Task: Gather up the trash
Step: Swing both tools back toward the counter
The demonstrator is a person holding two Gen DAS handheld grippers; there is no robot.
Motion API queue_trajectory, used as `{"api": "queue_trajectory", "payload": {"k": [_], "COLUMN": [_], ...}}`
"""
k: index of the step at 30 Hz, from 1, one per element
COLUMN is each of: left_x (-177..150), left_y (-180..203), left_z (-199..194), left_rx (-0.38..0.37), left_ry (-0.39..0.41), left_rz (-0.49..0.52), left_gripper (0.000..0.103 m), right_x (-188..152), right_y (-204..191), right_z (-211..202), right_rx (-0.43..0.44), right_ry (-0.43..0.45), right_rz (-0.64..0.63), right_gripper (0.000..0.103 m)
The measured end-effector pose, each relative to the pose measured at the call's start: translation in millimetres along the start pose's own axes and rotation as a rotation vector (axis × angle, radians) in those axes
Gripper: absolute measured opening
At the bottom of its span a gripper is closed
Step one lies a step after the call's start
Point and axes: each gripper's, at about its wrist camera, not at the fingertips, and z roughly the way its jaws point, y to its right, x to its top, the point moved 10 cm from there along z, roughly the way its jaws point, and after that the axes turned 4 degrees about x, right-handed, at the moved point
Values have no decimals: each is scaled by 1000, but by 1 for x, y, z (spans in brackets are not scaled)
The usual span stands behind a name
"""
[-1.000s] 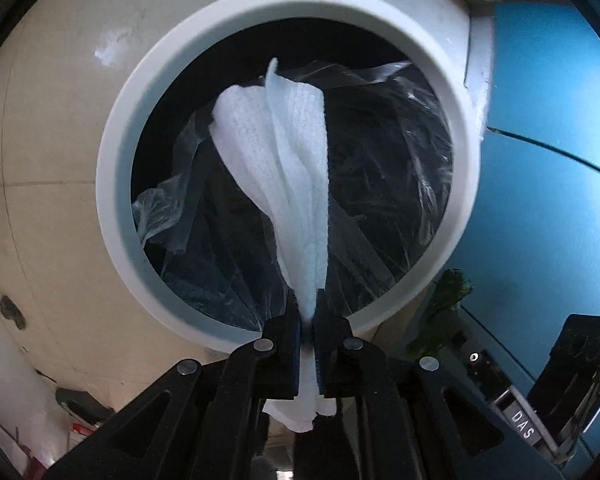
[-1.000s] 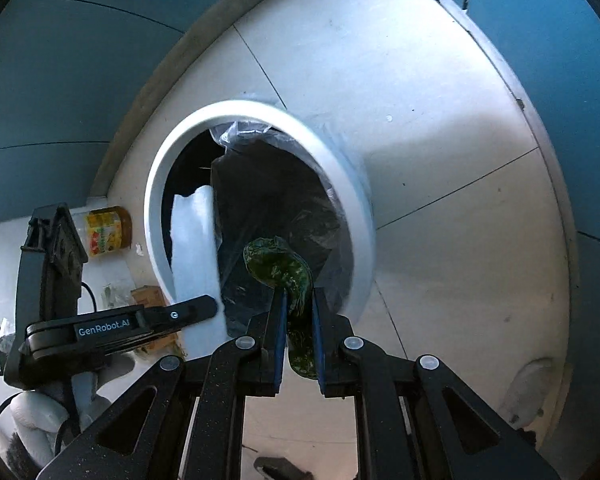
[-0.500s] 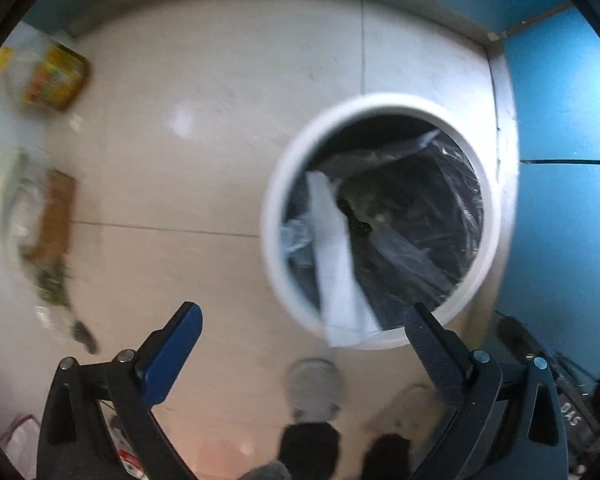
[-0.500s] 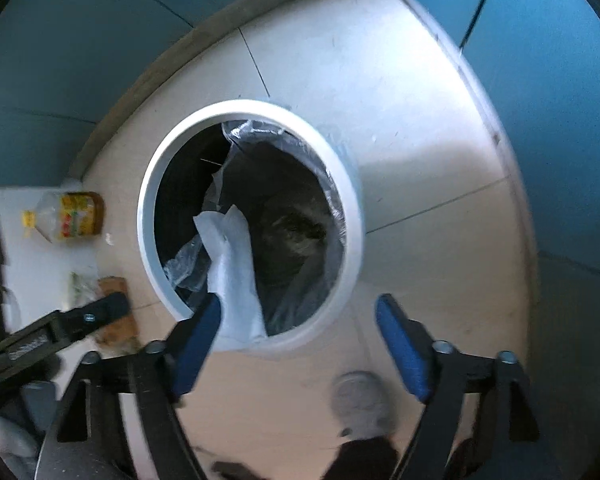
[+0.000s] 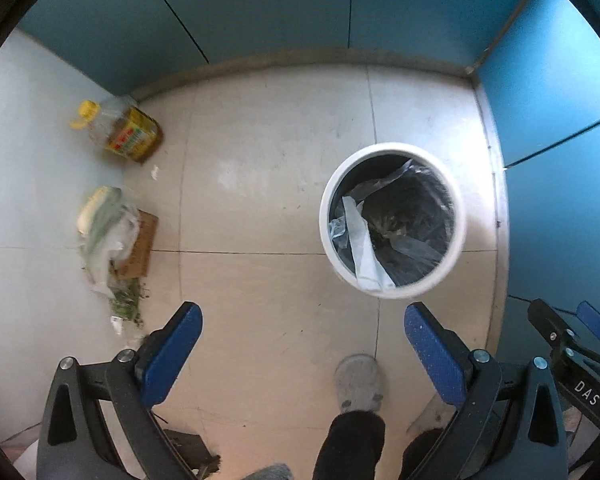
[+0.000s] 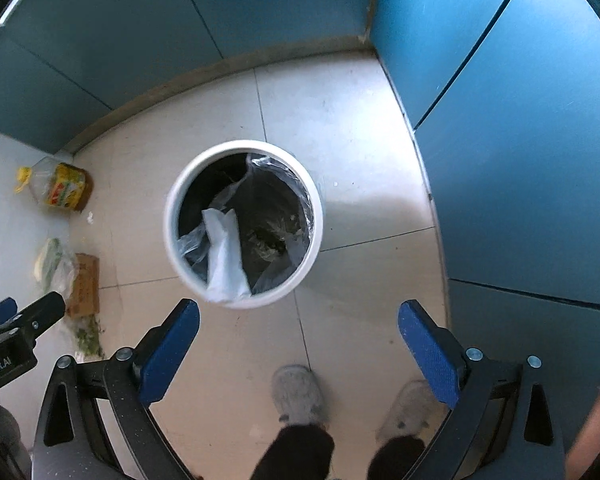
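The left hand-held gripper (image 5: pixel 302 356) is spread wide and carries nothing, its blue pads at the lower left and lower right of the left wrist view. The right hand-held gripper (image 6: pixel 299 354) is likewise released and bare, its blue pads framing the lower middle of the right wrist view.

Both views look down on a tiled floor (image 5: pixel 268 168) with teal panels along the top and right of each frame. A round white trash bin (image 5: pixel 392 226) stands right of centre in the left wrist view and just left of centre in the right wrist view (image 6: pixel 243 224). It holds a clear plastic liner (image 6: pixel 278 200). A white tissue (image 6: pixel 225 258) lies draped over the near rim, most of it inside the bin. Dark greenish scraps (image 6: pixel 270 242) sit at the bottom of the liner.

At the left of the left wrist view, an oil bottle (image 5: pixel 118 132) with a yellow cap lies on the floor near the wall. Below it in the frame are a plastic bag of greens (image 5: pixel 104 232) and a cardboard piece (image 5: pixel 140 246), touching each other, with loose green bits (image 5: pixel 128 306) just below them. The person's grey shoes (image 6: pixel 298 394) show at the bottom of both views.
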Motion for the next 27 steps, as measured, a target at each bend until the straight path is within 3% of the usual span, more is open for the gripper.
{"api": "queue_trajectory", "payload": {"k": [11,17,24,27], "left_x": [-48,-72,-71,-65], "left_y": [-17,-18,-2,35], "left_z": [-164,-222,-294,-329], "left_rx": [-33,-54,-12,-46], "left_ry": [94,121,211,256], "left_rz": [19,29,41,72], "left_gripper": [103,103,103,103], "right_x": [-37,-60,-75,-78], "right_y": [-31,-30,-8,37], "right_z": [-201,-276,-350,-393], "right_rx": [50,84,235,272], "right_ry": [80,117,161,221], "right_rz": [-63,-39,107,216], "right_gripper": [101,101,101,101]}}
